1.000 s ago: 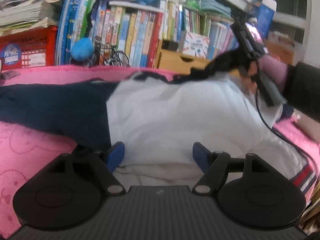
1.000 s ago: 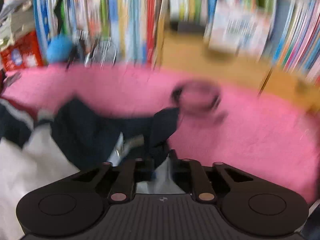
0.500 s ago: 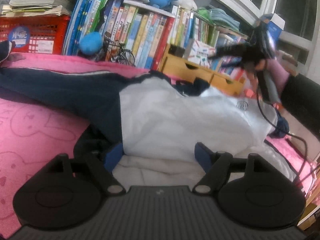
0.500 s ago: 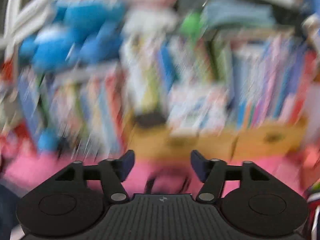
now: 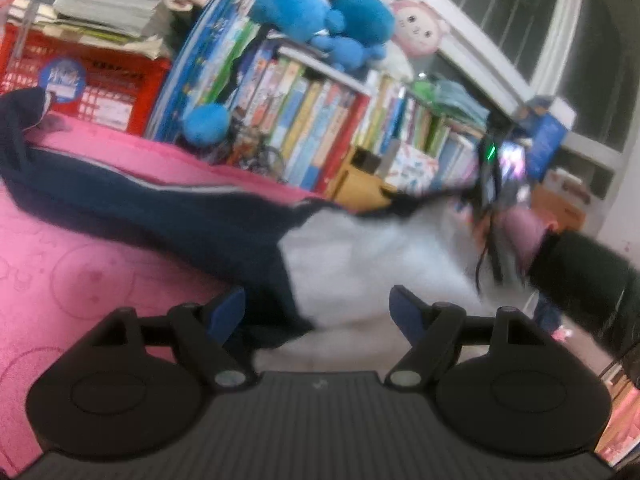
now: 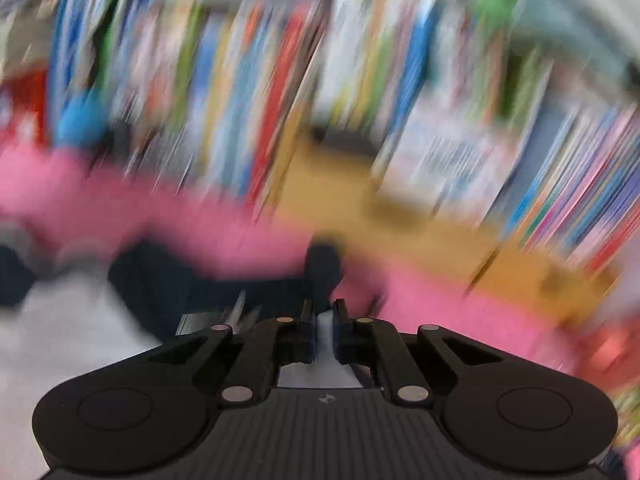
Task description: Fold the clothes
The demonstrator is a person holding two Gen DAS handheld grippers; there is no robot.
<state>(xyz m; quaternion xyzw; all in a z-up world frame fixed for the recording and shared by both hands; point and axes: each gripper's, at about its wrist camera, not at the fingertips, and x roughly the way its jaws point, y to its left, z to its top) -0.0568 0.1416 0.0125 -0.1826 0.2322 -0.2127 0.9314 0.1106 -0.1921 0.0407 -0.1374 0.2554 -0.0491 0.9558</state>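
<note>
A white and navy jacket (image 5: 360, 256) lies on the pink bed cover (image 5: 80, 280), its navy sleeve (image 5: 140, 204) stretched out to the left. My left gripper (image 5: 316, 308) is open and low over the jacket's near edge, with fabric lying between its wide blue pads. In the left wrist view my right gripper (image 5: 490, 184) is at the jacket's far right edge, held by a hand in a dark sleeve (image 5: 580, 264). The blurred right wrist view shows the right gripper (image 6: 324, 316) shut on a fold of white jacket fabric (image 6: 325, 332), with navy cloth (image 6: 180, 280) just beyond.
A bookshelf (image 5: 304, 120) full of books runs behind the bed, with blue plush toys (image 5: 312, 4) on top. A red crate (image 5: 100, 80) under stacked papers stands at the back left. A wooden drawer box (image 5: 356, 184) sits by the bed edge, and a window (image 5: 540, 20) fills the right.
The right gripper was shut on the jacket, stood open and tipped up toward the shelf half a second ago, and is shut on white fabric again. The left view rolled and shifted.
</note>
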